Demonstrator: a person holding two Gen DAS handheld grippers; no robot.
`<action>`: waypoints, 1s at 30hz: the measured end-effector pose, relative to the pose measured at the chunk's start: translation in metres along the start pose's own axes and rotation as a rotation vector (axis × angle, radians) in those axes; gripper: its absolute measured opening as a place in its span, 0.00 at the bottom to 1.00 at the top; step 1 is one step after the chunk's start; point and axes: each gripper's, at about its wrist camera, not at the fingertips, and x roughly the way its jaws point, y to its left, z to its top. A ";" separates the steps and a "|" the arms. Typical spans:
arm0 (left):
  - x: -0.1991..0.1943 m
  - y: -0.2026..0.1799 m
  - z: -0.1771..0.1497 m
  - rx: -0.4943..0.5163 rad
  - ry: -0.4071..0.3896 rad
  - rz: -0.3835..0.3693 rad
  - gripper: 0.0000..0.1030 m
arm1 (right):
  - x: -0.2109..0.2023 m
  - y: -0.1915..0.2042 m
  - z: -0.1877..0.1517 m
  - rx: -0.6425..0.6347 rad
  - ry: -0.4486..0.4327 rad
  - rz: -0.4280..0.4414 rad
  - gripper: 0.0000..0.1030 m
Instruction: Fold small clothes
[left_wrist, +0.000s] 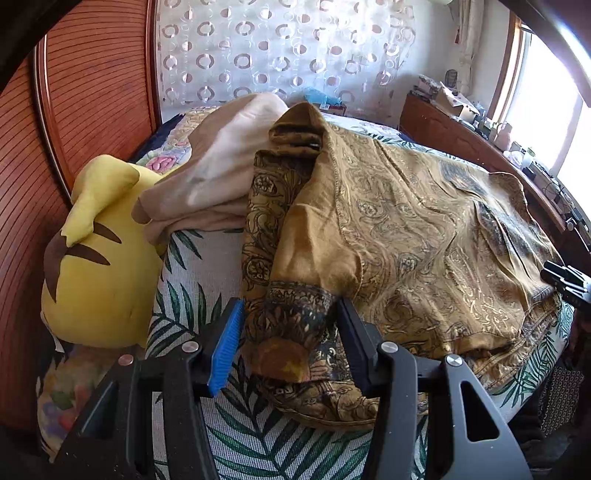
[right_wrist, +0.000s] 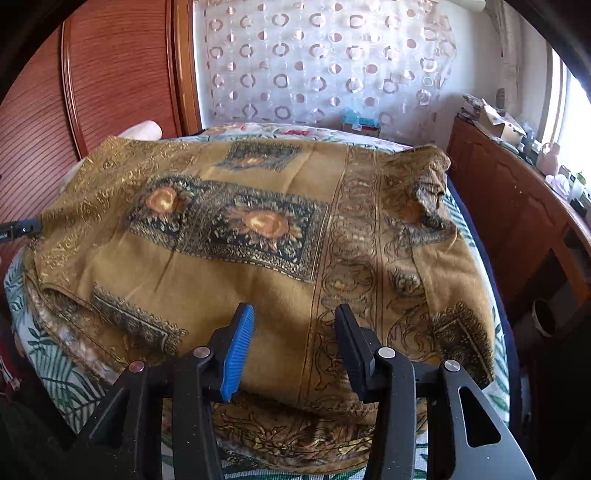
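A mustard-gold patterned shirt (left_wrist: 406, 229) lies spread on the bed, its collar raised at the back. My left gripper (left_wrist: 290, 321) is open, its jaws either side of the shirt's dark-cuffed sleeve (left_wrist: 295, 317), which lies between them. In the right wrist view the same shirt (right_wrist: 258, 229) fills the bed. My right gripper (right_wrist: 293, 332) is open and empty just above the shirt's near hem. The left gripper's tip (right_wrist: 18, 229) shows at the shirt's left edge there, and the right gripper's tip (left_wrist: 565, 280) shows at the right edge in the left wrist view.
A beige garment (left_wrist: 221, 173) lies bunched behind the shirt. A yellow plush toy (left_wrist: 96, 266) sits at the left by the wooden headboard (left_wrist: 92, 92). The bed cover (left_wrist: 199, 266) has a palm-leaf print. A cluttered wooden cabinet (right_wrist: 517, 206) stands to the right under a window.
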 end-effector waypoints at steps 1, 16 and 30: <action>0.001 0.000 0.000 0.001 0.002 0.001 0.51 | -0.003 0.001 -0.003 0.000 -0.008 -0.004 0.48; 0.009 0.002 -0.002 0.006 0.012 0.012 0.52 | -0.003 0.009 -0.015 0.011 -0.035 -0.010 0.50; -0.010 -0.019 0.009 0.030 -0.063 -0.149 0.10 | -0.001 0.008 -0.015 0.018 -0.035 0.000 0.51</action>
